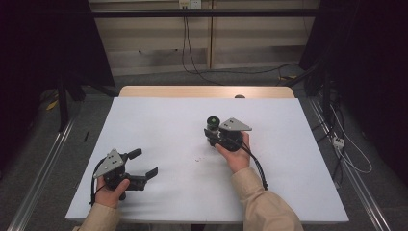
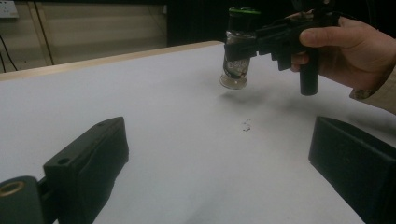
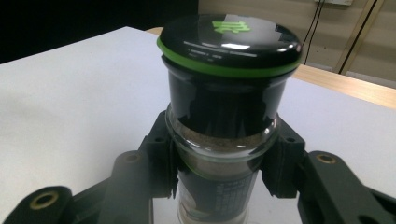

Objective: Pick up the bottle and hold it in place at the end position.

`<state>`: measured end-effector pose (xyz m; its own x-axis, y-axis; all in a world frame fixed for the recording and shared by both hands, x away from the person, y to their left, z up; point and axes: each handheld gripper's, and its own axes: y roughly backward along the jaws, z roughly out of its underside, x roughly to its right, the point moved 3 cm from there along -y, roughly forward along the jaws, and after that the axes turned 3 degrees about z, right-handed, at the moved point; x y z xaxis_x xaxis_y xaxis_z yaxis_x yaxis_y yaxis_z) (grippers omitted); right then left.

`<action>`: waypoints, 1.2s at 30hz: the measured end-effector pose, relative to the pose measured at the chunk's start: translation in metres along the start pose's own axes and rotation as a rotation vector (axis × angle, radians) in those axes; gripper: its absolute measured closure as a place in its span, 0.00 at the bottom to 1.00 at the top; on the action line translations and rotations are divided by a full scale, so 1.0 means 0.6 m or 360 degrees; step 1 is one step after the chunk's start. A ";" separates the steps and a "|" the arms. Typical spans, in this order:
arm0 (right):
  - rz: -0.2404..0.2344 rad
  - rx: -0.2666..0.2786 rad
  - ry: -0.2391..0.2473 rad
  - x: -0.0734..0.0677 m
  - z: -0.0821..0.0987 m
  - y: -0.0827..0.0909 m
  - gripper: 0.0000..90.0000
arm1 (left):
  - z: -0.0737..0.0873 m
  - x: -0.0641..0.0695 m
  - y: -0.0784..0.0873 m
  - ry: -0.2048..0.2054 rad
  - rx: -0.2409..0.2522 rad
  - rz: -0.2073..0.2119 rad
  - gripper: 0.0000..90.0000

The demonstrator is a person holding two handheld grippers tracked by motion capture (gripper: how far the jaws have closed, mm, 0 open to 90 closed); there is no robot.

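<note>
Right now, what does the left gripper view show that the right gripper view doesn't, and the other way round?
Left gripper view alone: the jar hangs clear above the white table, a shadow under it, with dark specks lying on the sheet; the left gripper has its jaws spread wide with nothing between them, and the person's hand holds the right gripper.

Right gripper view alone: the green emblem on the jar's black lid, the green ring under it, and brownish powder inside the glass.

Both: the right gripper clamped on the jar's body, upright, over the white table.
</note>
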<state>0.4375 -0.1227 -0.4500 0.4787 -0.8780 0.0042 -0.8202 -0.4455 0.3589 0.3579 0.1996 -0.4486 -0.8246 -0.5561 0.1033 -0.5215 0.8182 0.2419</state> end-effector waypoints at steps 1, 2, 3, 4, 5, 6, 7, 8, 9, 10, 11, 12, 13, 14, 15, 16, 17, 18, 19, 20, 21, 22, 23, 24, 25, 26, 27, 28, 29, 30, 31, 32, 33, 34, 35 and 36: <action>0.0001 0.0001 0.0005 0.000 0.000 -0.001 0.59 | 0.000 0.000 0.000 0.0000 -0.0001 0.0000 0.05; 0.0005 -0.0001 0.0007 0.000 0.000 -0.002 0.59 | 0.000 0.000 0.000 -0.0002 -0.0002 -0.0001 0.05; 0.0005 -0.0003 0.0004 0.000 0.000 -0.003 0.59 | 0.000 0.000 0.000 0.0002 0.0001 0.0002 0.05; 0.0004 -0.0001 0.0002 0.000 0.000 -0.004 0.59 | 0.000 0.000 0.000 0.0002 0.0001 0.0002 0.05; 0.0004 -0.0002 0.0007 0.000 0.000 -0.005 0.59 | 0.000 0.000 0.001 0.0006 0.0001 0.0000 0.05; 0.0006 -0.0002 0.0009 -0.001 -0.001 -0.005 0.59 | 0.000 -0.001 0.001 0.0004 0.0001 -0.0001 0.05; 0.0006 -0.0002 0.0009 -0.001 -0.001 -0.006 0.59 | 0.000 -0.001 0.001 0.0005 0.0001 -0.0002 0.05; 0.0006 -0.0003 0.0006 -0.001 -0.001 -0.006 0.59 | 0.000 -0.001 0.001 0.0005 0.0001 -0.0002 0.05; 0.0009 -0.0002 0.0007 -0.001 0.000 -0.007 0.59 | 0.000 -0.001 0.001 0.0002 0.0000 -0.0001 0.05; 0.0009 -0.0002 0.0010 -0.001 0.000 -0.007 0.59 | 0.000 0.000 0.001 0.0004 0.0000 0.0001 0.05; 0.0009 -0.0001 0.0011 -0.001 0.000 -0.008 0.59 | 0.000 0.000 0.000 0.0006 0.0001 0.0000 0.05; 0.0009 -0.0001 0.0011 -0.001 0.000 -0.008 0.59 | 0.000 0.000 0.000 0.0007 0.0000 0.0000 0.05; 0.0011 -0.0002 0.0012 -0.001 0.001 -0.009 0.59 | 0.000 0.000 0.001 0.0006 0.0000 0.0001 0.05; 0.0016 -0.0004 0.0012 0.000 0.002 -0.010 0.59 | 0.000 0.000 0.000 0.0007 0.0001 0.0000 0.05; 0.0016 -0.0004 0.0012 0.000 0.002 -0.010 0.59 | 0.000 0.000 0.001 0.0005 0.0000 0.0000 0.05; 0.0016 -0.0004 0.0014 0.001 0.003 -0.011 0.59 | 0.000 0.000 0.001 0.0006 0.0001 0.0000 0.05; 0.0020 -0.0006 0.0015 0.001 0.003 -0.012 0.59 | 0.000 0.000 0.001 0.0007 0.0001 -0.0001 0.05; 0.0022 -0.0007 0.0016 0.001 0.003 -0.012 0.59 | 0.000 0.000 0.001 0.0006 0.0000 -0.0001 0.05; 0.0024 -0.0010 0.0013 0.001 0.004 -0.013 0.59 | 0.000 -0.001 0.001 0.0004 -0.0001 -0.0001 0.05; 0.0028 -0.0010 0.0014 0.001 0.004 -0.013 0.59 | 0.000 -0.001 0.001 0.0004 -0.0001 -0.0001 0.05; 0.0026 -0.0008 0.0014 0.001 0.005 -0.013 0.59 | 0.000 -0.001 0.001 0.0003 -0.0002 -0.0002 0.05; 0.0026 -0.0008 0.0014 0.001 0.005 -0.013 0.59 | 0.000 -0.001 0.001 0.0003 -0.0002 -0.0002 0.05; 0.0026 -0.0006 0.0014 0.002 0.005 -0.014 0.59 | 0.000 -0.001 0.000 0.0000 -0.0002 -0.0001 0.05; 0.0024 -0.0006 0.0012 0.002 0.005 -0.015 0.59 | 0.000 -0.001 0.000 -0.0008 -0.0003 -0.0003 0.05; 0.0023 -0.0004 0.0014 0.002 0.005 -0.015 0.59 | 0.000 -0.001 0.000 -0.0007 -0.0003 -0.0001 0.05; 0.0026 -0.0006 0.0008 0.002 0.006 -0.016 0.59 | 0.000 -0.001 0.000 -0.0006 -0.0002 0.0001 0.05; 0.0026 -0.0006 0.0008 0.002 0.006 -0.016 0.59 | 0.000 -0.001 0.000 -0.0007 0.0000 0.0001 0.05; 0.0020 -0.0011 -0.0004 0.002 0.007 -0.017 0.59 | 0.000 -0.001 0.000 -0.0006 -0.0003 0.0001 0.05; 0.0019 -0.0010 0.0001 0.002 0.007 -0.018 0.59 | 0.000 -0.001 0.000 -0.0006 -0.0003 0.0001 0.05; 0.0018 -0.0011 0.0008 0.002 0.008 -0.019 0.59 | 0.001 -0.001 -0.001 -0.0003 -0.0004 0.0002 0.05; 0.0018 -0.0011 0.0008 0.002 0.008 -0.019 0.59 | 0.001 -0.001 -0.001 -0.0006 -0.0004 0.0000 0.05; 0.0017 -0.0009 0.0009 0.002 0.008 -0.020 0.59 | 0.001 -0.001 0.000 -0.0006 -0.0003 0.0000 0.05; 0.0015 -0.0007 0.0007 0.001 0.009 -0.021 0.59 | 0.001 -0.001 0.000 -0.0006 -0.0004 -0.0001 0.05; 0.0009 -0.0008 0.0011 0.000 0.009 -0.022 0.59 | 0.001 -0.002 0.000 -0.0006 -0.0004 -0.0001 0.05; 0.0006 -0.0010 0.0013 -0.001 0.009 -0.023 0.59 | 0.001 -0.002 0.000 -0.0005 -0.0003 -0.0001 0.05; 0.0013 -0.0010 0.0017 -0.002 0.010 -0.024 0.59 | 0.001 -0.002 0.000 -0.0006 -0.0006 -0.0002 0.05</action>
<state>0.4470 -0.1160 -0.4608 0.4754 -0.8796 0.0172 -0.8222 -0.4373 0.3645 0.3587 0.2000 -0.4491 -0.8248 -0.5566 0.0993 -0.5217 0.8170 0.2457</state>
